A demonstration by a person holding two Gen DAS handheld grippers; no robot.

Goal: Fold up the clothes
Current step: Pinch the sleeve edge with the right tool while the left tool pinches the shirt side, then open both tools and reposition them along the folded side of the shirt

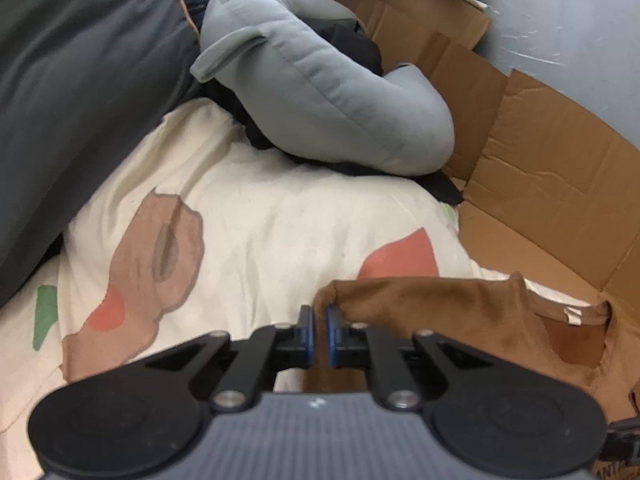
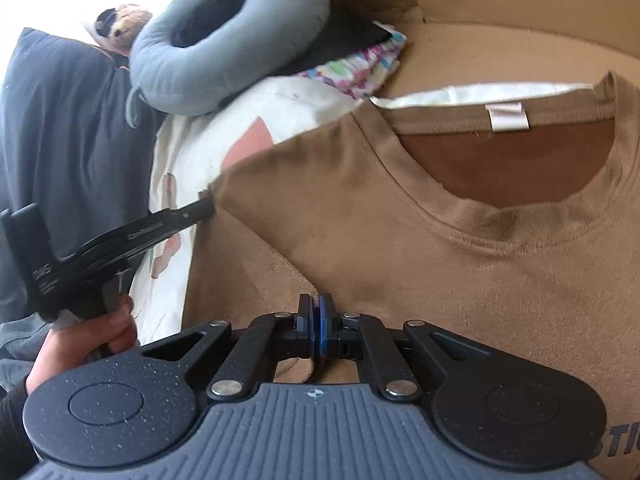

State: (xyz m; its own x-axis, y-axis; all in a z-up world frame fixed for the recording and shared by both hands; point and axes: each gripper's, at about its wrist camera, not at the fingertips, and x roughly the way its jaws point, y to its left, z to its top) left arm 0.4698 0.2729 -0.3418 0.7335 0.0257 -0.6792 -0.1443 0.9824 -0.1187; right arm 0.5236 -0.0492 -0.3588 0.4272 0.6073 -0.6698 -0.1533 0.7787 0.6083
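Observation:
A brown T-shirt (image 2: 400, 216) with a white neck label lies on a cream patterned bedsheet (image 1: 260, 220). In the left wrist view the shirt (image 1: 460, 312) shows at lower right, with its shoulder corner at my left gripper (image 1: 319, 316), whose pads are nearly closed on the fabric edge. In the right wrist view my left gripper (image 2: 206, 202) pinches the shirt's shoulder corner. My right gripper (image 2: 317, 304) is shut on a fold of the shirt's fabric near the sleeve.
A grey U-shaped pillow (image 1: 328, 80) and black cloth lie at the far end. Flattened cardboard (image 1: 540, 184) lines the right side. A dark grey cushion (image 1: 72, 100) stands on the left. Colourful folded fabric (image 2: 360, 68) lies by the pillow.

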